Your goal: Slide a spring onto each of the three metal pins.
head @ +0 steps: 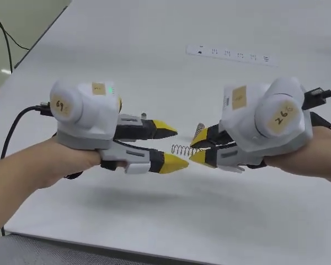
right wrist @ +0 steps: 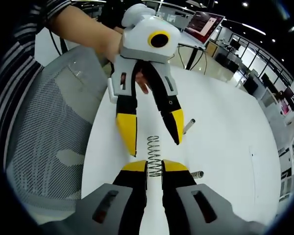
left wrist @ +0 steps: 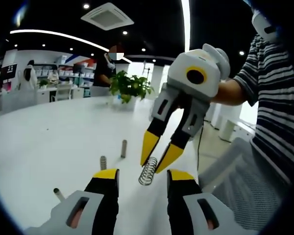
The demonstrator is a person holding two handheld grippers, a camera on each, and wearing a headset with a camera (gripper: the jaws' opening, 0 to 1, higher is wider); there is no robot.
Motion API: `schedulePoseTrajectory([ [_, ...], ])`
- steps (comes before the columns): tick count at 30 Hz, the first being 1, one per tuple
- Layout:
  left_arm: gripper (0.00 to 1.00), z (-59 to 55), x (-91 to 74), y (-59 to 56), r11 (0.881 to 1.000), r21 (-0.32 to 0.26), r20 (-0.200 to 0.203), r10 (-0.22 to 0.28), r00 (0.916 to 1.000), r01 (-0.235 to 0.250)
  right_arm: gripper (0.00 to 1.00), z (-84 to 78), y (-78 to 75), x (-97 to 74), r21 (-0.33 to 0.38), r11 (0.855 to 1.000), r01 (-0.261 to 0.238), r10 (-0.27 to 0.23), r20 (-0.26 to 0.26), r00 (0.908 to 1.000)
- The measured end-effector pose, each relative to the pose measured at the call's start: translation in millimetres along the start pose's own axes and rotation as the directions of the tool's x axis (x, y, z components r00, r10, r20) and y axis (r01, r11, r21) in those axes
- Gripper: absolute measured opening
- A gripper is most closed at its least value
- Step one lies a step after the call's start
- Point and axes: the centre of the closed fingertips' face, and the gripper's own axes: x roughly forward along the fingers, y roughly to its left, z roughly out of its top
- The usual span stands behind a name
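spring pinched in right gripper, marked 26

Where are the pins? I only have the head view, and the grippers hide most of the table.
Observer: The left gripper view shows three on the table: an upright pin, a shorter pin beside it that looks coiled, and a third pin further left in that view.
Operator: Is the spring lined up with the left gripper?
Observer: In the left gripper view the spring, held by the right gripper, sits in the gap between the open left gripper's fingertips, touching neither.
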Motion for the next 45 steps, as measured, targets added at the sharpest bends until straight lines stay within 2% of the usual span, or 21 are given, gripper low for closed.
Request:
schedulePoseTrajectory([
  [15,0.11,1.6,3.5,-5.7,1.0,0.005,0.013,-0.029,0.9995,0.028,0.08,4.9,2.2,-4.1,-0.019,1.0,0.001,-0.001,0.009,1.0],
  [22,0.05,0.9,3.3,-8.4,0.999,0.001,0.013,-0.041,0.9991,0.041,0.08,6.7,0.1,-5.7,-0.028,1.0,0.007,-0.006,0.007,1.0],
  [35,0.03,1.0,3.0,-11.8,0.998,0.025,0.012,-0.062,0.998,0.061,0.08,7.6,1.7,-5.5,-0.035,0.999,0.001,-0.001,0.019,0.9998],
  [45,0.02,0.6,2.8,-13.1,0.997,0.019,0.007,-0.08,0.9968,0.08,0.08,8.0,3.6,-5.4,-0.047,0.999,0.002,0.0,0.033,0.9995],
])
